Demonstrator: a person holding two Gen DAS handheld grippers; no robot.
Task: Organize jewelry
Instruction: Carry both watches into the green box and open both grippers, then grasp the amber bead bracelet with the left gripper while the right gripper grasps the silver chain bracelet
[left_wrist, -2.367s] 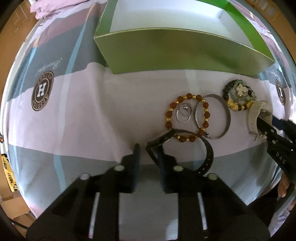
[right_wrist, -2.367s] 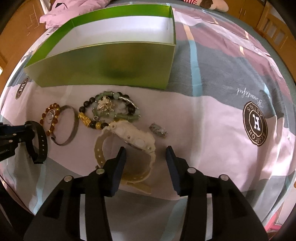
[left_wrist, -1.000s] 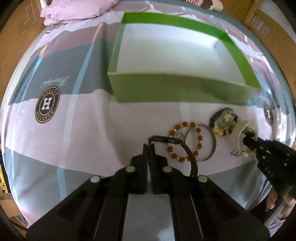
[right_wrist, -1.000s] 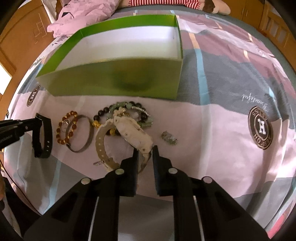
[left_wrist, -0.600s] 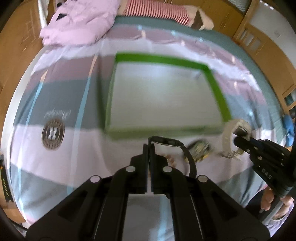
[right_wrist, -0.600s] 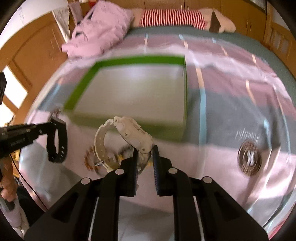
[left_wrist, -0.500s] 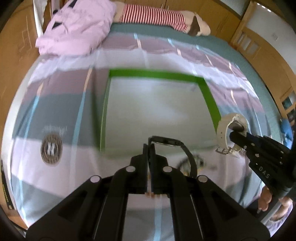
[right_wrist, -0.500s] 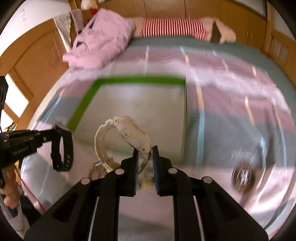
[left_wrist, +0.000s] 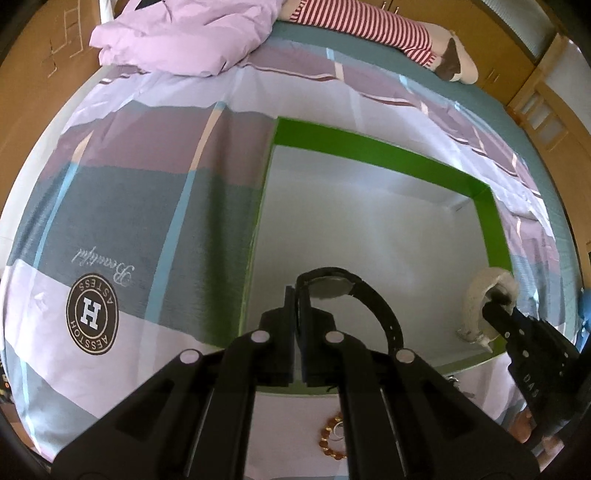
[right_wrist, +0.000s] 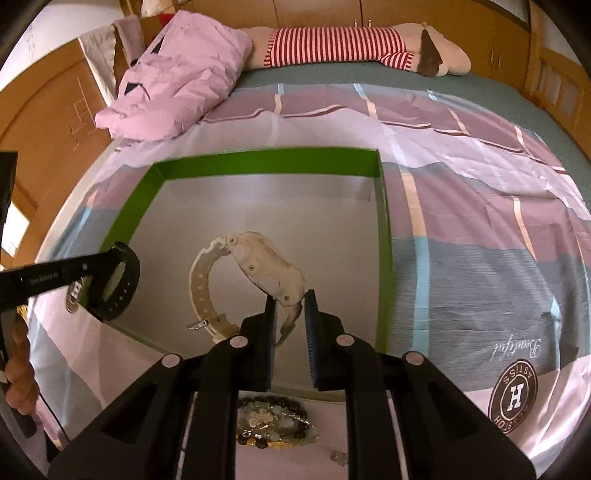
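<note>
Jewelry half-sorted: left tool (left_wrist: 295, 299) clamps black watch (left_wrist: 354, 295), right tool (right_wrist: 290, 310) clamps cream watch (right_wrist: 258, 269), both over empty green box (right_wrist: 266, 160); bead bracelets (right_wrist: 275, 419) remain on bed at 6 o'clock.

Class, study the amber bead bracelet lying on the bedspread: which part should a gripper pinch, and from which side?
Pinch one stretch of the amber bead bracelet, coming straight down from above. It seems to lie flat on the bedspread, so a finger each side of the strand fits; only part shows.
</note>
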